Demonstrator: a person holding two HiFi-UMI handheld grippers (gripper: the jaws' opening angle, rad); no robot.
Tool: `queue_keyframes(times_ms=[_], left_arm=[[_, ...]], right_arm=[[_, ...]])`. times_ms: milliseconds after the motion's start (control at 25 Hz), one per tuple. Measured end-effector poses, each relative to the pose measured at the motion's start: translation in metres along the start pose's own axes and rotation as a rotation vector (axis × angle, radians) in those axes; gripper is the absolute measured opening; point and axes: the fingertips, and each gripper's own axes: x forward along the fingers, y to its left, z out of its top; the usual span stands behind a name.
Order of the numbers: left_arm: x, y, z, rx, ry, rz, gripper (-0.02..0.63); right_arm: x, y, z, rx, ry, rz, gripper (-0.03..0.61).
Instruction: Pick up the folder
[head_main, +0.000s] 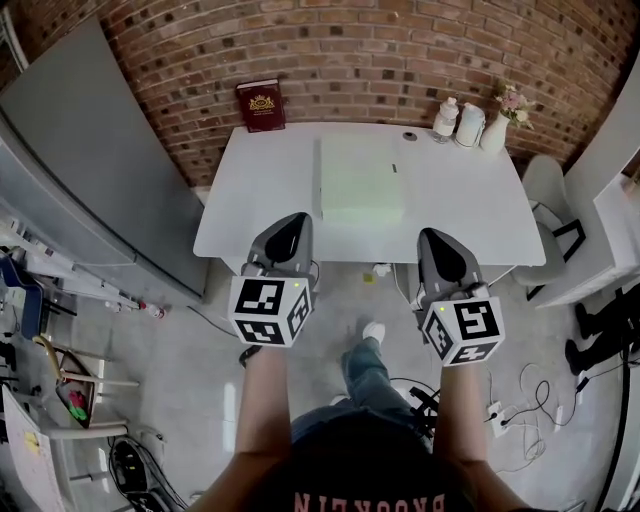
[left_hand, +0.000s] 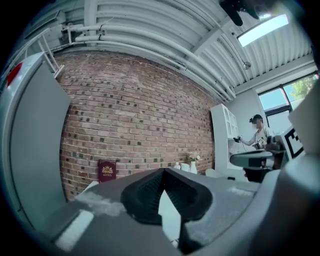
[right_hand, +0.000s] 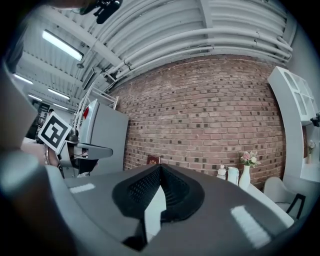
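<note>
A pale green folder lies flat in the middle of the white table. My left gripper is shut and empty, held level just short of the table's near edge, left of the folder. The right gripper is also shut and empty, short of the near edge to the folder's right. In the left gripper view the closed jaws point at the brick wall; in the right gripper view the closed jaws do the same.
A dark red book leans on the brick wall behind the table. Two bottles and a vase of flowers stand at the back right corner. A grey cabinet is left, a chair right. Cables lie on the floor.
</note>
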Motion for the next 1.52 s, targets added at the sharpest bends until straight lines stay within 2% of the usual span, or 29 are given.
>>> queue_keyframes(times_ms=[640, 920, 1160, 1240, 1320, 1440, 1520], left_arm=[[0.179, 0.067, -0.012, -0.035, 0.075, 0.053, -0.003], [0.247, 0.099, -0.020, -0.114, 0.081, 0.078, -0.003], [0.290, 0.126, -0.036, -0.159, 0.111, 0.119, -0.001], [0.300, 0.128, -0.043, -0.171, 0.125, 0.109, 0.088], [0.308, 0.130, -0.050, -0.178, 0.138, 0.102, 0.096], [0.318, 0.139, -0.059, -0.191, 0.163, 0.093, 0.147], [0.323, 0.147, -0.067, -0.203, 0.183, 0.086, 0.207]], right_arm=[[0.177, -0.105, -0.012, 0.042, 0.035, 0.040, 0.000], [0.247, -0.152, -0.023, 0.091, 0.059, 0.054, 0.000], [0.300, -0.175, -0.037, 0.097, 0.108, 0.079, 0.019], [0.312, -0.179, -0.042, 0.100, 0.126, 0.083, 0.035], [0.322, -0.184, -0.048, 0.110, 0.142, 0.081, 0.060], [0.334, -0.185, -0.059, 0.130, 0.172, 0.083, 0.106], [0.341, -0.185, -0.068, 0.138, 0.196, 0.082, 0.137]])
